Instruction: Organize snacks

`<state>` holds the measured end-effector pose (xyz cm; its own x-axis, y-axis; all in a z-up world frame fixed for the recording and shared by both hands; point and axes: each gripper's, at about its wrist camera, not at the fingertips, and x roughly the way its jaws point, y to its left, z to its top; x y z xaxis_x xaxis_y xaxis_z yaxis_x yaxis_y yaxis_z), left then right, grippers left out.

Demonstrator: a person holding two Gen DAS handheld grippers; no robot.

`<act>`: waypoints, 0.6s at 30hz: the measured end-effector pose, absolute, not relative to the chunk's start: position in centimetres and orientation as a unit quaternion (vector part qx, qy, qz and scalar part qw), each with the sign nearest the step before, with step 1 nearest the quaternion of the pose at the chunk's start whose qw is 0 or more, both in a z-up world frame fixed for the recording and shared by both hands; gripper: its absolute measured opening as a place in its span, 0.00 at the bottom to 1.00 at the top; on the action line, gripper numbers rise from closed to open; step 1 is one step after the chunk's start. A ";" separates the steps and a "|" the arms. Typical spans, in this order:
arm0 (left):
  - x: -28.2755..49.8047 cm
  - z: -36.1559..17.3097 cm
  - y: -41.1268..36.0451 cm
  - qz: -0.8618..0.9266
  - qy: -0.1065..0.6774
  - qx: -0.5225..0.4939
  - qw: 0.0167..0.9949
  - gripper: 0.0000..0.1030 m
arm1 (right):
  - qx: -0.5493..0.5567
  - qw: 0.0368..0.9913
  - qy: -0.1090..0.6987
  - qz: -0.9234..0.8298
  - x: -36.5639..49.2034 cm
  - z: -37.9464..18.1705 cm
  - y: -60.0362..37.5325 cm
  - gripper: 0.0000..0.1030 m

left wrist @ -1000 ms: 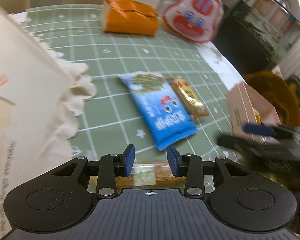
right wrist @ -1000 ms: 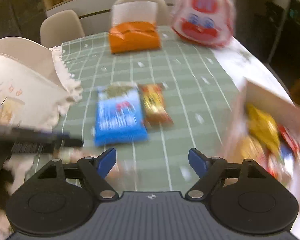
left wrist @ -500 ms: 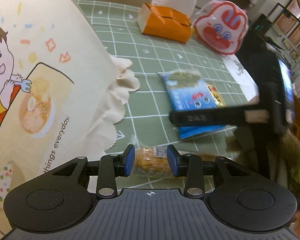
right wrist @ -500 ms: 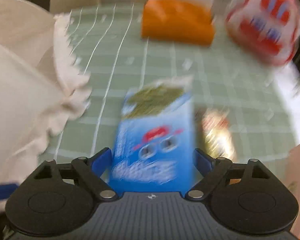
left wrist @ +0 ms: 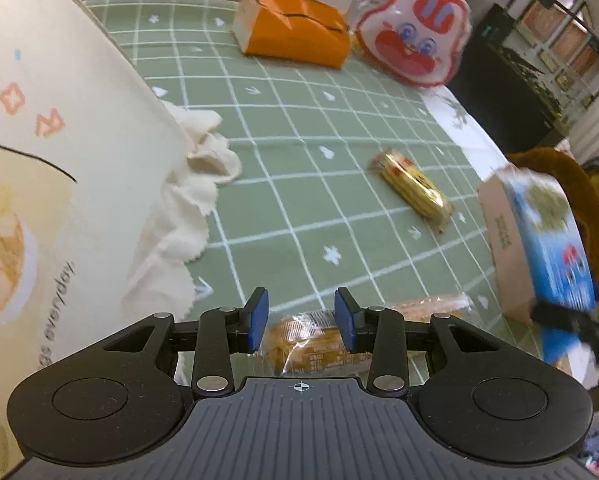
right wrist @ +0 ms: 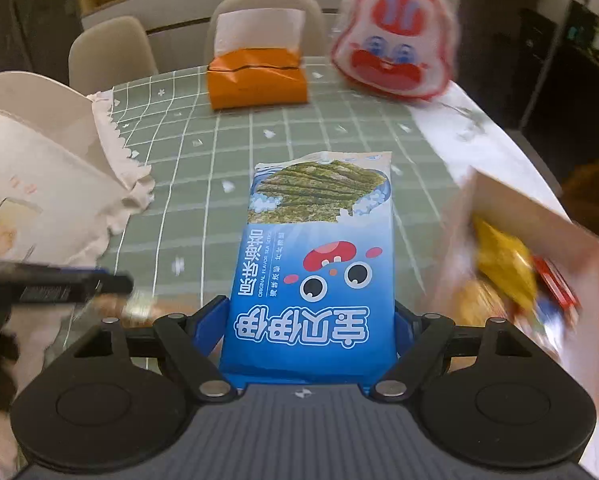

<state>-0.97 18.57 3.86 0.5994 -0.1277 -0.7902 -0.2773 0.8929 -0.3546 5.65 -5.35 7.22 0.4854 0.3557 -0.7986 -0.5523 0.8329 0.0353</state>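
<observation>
My right gripper (right wrist: 309, 316) holds a blue seaweed snack packet (right wrist: 315, 240) by its near end, lifted off the green checked tablecloth (right wrist: 203, 184); its jaws are closing on it. The left wrist view shows that packet (left wrist: 555, 240), blurred, over the open cardboard box (left wrist: 503, 240) at the right. Several snacks lie in the box (right wrist: 495, 200). My left gripper (left wrist: 301, 320) hangs partly open over a clear-wrapped bread packet (left wrist: 311, 340) on the cloth, its blue pads either side of the packet's end and not pressing it. A gold snack bar (left wrist: 413, 192) lies alone mid-table.
A large cream tote bag (left wrist: 59, 160) with a frilled edge fills the left side. At the far end stand an orange tissue box (left wrist: 295, 32) and a red-and-white rabbit-face bag (left wrist: 413, 40). Chairs (right wrist: 111, 52) stand behind the table. The table edge runs along the right.
My right gripper reached the blue packet, took hold of it and carried it right, over the box. The gold bar now lies alone. My left gripper sank slightly over the bread packet.
</observation>
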 end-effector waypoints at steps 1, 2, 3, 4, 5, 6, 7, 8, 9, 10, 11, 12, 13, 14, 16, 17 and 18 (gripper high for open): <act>-1.2 3.9 18.1 0.034 0.448 -0.224 0.865 0.40 | -0.110 0.855 0.435 0.261 4.6 7.2 -6.6 0.79; -1.5 4.0 17.7 0.024 0.450 -0.221 0.865 0.40 | -0.108 0.855 0.439 0.254 3.8 7.1 -7.6 0.79; -1.8 4.1 17.1 0.012 0.453 -0.216 0.865 0.40 | -0.107 0.856 0.443 0.246 2.7 6.8 -8.8 0.79; -2.1 4.2 16.3 -0.002 0.457 -0.207 0.865 0.40 | -0.107 0.857 0.445 0.239 1.8 6.4 -9.6 0.79; -2.4 4.4 15.5 -0.016 0.461 -0.196 0.865 0.40 | -0.107 0.858 0.448 0.229 1.0 5.9 -10.4 0.79; -2.6 4.5 14.6 -0.034 0.466 -0.183 0.865 0.39 | -0.105 0.858 0.453 0.218 0.2 5.3 -11.1 0.79; -2.8 4.6 13.7 -0.056 0.470 -0.170 0.864 0.40 | -0.099 0.857 0.462 0.207 -0.5 4.7 -11.9 0.79; -3.1 4.8 12.6 -0.082 0.474 -0.149 0.864 0.40 | -0.091 0.855 0.470 0.198 -0.9 4.0 -12.4 0.79; -3.5 5.0 11.5 -0.106 0.477 -0.127 0.863 0.40 | -0.082 0.854 0.479 0.188 -1.2 3.4 -12.9 0.79; -3.9 5.1 10.5 -0.124 0.480 -0.107 0.862 0.40 | -0.069 0.853 0.487 0.174 -1.6 2.7 -13.6 0.79; -4.1 5.2 9.7 -0.131 0.481 -0.095 0.862 0.40 | -0.059 0.853 0.491 0.167 -1.8 2.3 -13.9 0.80; -4.3 5.5 9.0 -0.129 0.480 -0.086 0.864 0.40 | -0.041 0.852 0.497 0.159 -1.9 1.8 -14.4 0.80; -4.3 5.8 8.6 -0.123 0.475 -0.078 0.868 0.40 | -0.023 0.850 0.504 0.152 -2.0 1.3 -14.8 0.80; -4.3 6.2 8.2 -0.116 0.469 -0.070 0.873 0.40 | -0.004 0.845 0.515 0.144 -1.8 0.7 -15.1 0.81; -4.2 7.2 7.3 -0.108 0.452 -0.051 0.884 0.40 | 0.028 0.834 0.534 0.137 -1.6 -0.4 -15.4 0.83; -4.0 7.6 7.0 -0.106 0.448 -0.045 0.887 0.40 | 0.034 0.837 0.529 0.138 -1.7 -0.4 -15.4 0.83; -3.6 7.8 6.8 -0.104 0.447 -0.043 0.888 0.40 | 0.032 0.836 0.530 0.139 -1.9 -0.4 -15.2 0.83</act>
<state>-3.60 6.83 7.83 0.5796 -0.2229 -0.7838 0.1452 0.9747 -0.1697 -1.89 -15.22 -0.37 0.4008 0.2656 -0.8768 -0.1980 0.9595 0.2002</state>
